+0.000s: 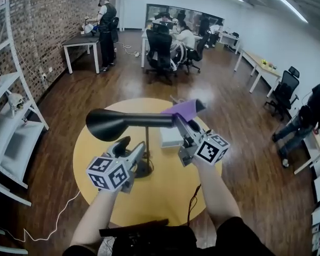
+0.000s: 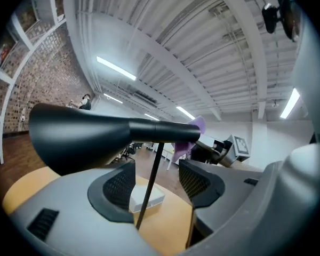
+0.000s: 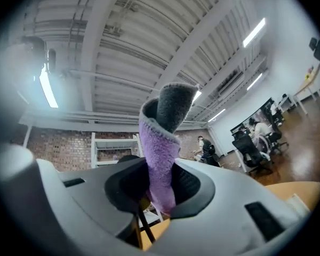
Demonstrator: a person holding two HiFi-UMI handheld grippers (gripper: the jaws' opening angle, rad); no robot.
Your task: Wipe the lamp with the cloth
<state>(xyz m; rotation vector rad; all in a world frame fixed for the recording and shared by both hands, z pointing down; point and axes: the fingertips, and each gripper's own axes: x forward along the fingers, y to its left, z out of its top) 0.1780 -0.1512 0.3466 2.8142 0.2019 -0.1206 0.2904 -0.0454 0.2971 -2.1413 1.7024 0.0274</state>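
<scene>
Though pinched, the fleecy purple cloth [image 3: 159, 159] curls.

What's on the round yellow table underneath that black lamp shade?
Its thin stem and round base, with a white box beyond them. The left gripper covers part of the base.

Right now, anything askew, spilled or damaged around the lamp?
Nothing stands out. The black cone-shaded desk lamp stands upright on the round yellow table; the purple fleecy cloth is pinched in the right claw, and the left claw is open by the stem.
</scene>
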